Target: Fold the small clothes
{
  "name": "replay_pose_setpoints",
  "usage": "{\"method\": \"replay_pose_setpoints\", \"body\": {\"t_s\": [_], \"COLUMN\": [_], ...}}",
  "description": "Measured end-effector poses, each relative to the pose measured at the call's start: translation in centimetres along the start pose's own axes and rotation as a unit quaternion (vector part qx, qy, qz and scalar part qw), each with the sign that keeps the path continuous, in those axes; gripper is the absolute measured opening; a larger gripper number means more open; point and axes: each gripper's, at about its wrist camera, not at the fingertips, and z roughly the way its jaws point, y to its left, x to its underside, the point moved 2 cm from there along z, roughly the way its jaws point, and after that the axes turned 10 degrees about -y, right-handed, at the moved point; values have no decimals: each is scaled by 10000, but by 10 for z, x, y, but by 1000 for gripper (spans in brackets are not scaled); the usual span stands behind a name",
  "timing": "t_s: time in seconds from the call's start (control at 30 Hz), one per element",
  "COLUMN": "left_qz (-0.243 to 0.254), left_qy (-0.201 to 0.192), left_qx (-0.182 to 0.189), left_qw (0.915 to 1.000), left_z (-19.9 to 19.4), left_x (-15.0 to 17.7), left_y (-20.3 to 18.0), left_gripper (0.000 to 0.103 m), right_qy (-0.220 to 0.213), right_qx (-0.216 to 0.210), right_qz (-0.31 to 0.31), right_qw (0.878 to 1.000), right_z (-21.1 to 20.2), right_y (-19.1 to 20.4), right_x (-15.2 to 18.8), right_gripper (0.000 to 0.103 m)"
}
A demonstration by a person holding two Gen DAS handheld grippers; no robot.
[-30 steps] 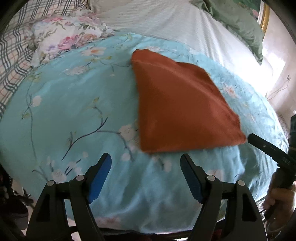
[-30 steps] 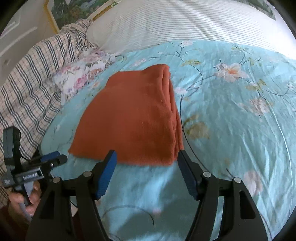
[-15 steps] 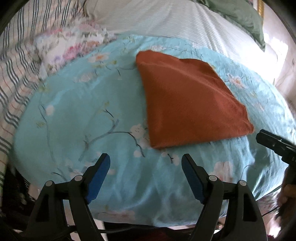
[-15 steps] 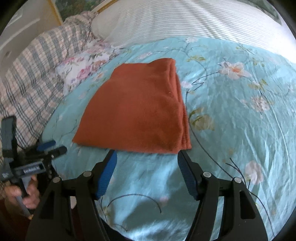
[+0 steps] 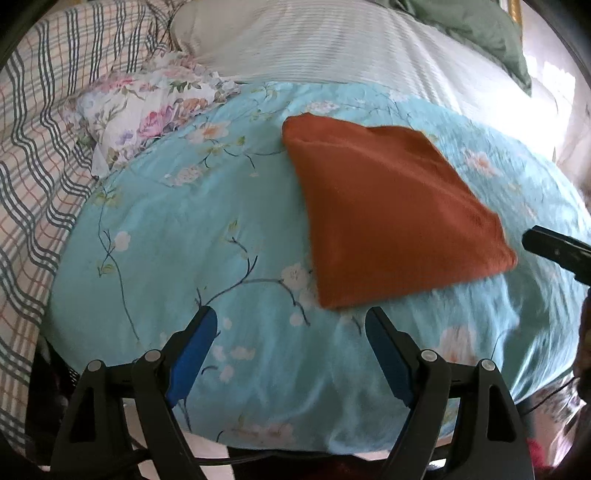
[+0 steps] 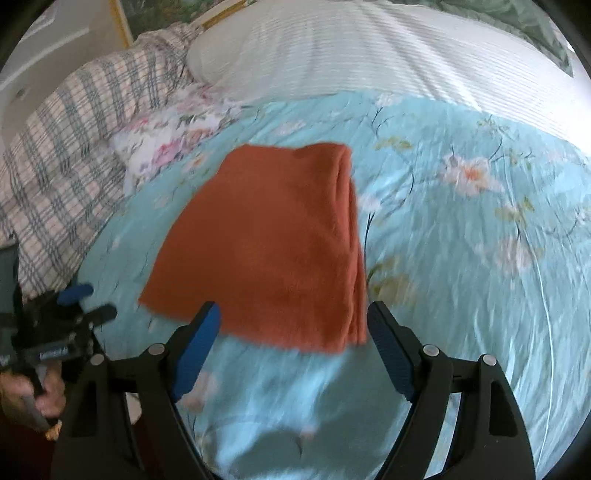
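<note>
A rust-orange cloth (image 5: pixel 388 214) lies folded flat on the turquoise floral bedspread (image 5: pixel 192 229). It also shows in the right wrist view (image 6: pixel 280 251), with its thick folded edge on the right. My left gripper (image 5: pixel 290 325) is open and empty, hovering just short of the cloth's near left corner. My right gripper (image 6: pixel 293 319) is open and empty, with its jaws straddling the cloth's near edge from above. The right gripper's tip (image 5: pixel 554 251) shows at the right edge of the left wrist view. The left gripper (image 6: pixel 74 306) shows at the lower left of the right wrist view.
A pink floral pillow (image 5: pixel 147 114) and a plaid blanket (image 5: pixel 37 147) lie to the left. A white striped quilt (image 5: pixel 332 40) and a green pillow (image 5: pixel 480 33) lie behind. The bedspread's near edge (image 5: pixel 295 439) drops off below my left gripper.
Both grippers stayed open. The right gripper drew back, then came forward over the cloth's near edge. The left gripper pulled back a little from the cloth and shifted its aim.
</note>
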Motion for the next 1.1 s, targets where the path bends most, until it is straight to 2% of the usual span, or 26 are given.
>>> {"method": "replay_pose_setpoints", "body": {"t_s": [0.17, 0.33, 0.53, 0.87, 1.1], "left_qz": [136, 428, 690, 990, 892], "left_qy": [-32, 208, 374, 77, -19], "left_qx": [-217, -486, -640, -767, -752], "left_qw": [9997, 9977, 9949, 9921, 9932], "left_z": [4, 12, 10, -8, -15], "left_x": [-13, -14, -10, -20, -29], "left_y": [-1, -3, -8, -23, -22], "left_gripper": [83, 83, 84, 84, 84], "right_qy": [39, 340, 545, 460, 539], "right_qx": [-78, -132, -153, -79, -59], "right_qz": [-39, -135, -349, -730, -897], "right_qw": [10000, 9992, 9978, 9962, 9945], "right_z": [5, 0, -12, -24, -21], "right_y": [6, 13, 23, 35, 38], "right_x": [-9, 7, 24, 14, 9], "right_gripper": [82, 82, 86, 90, 90]}}
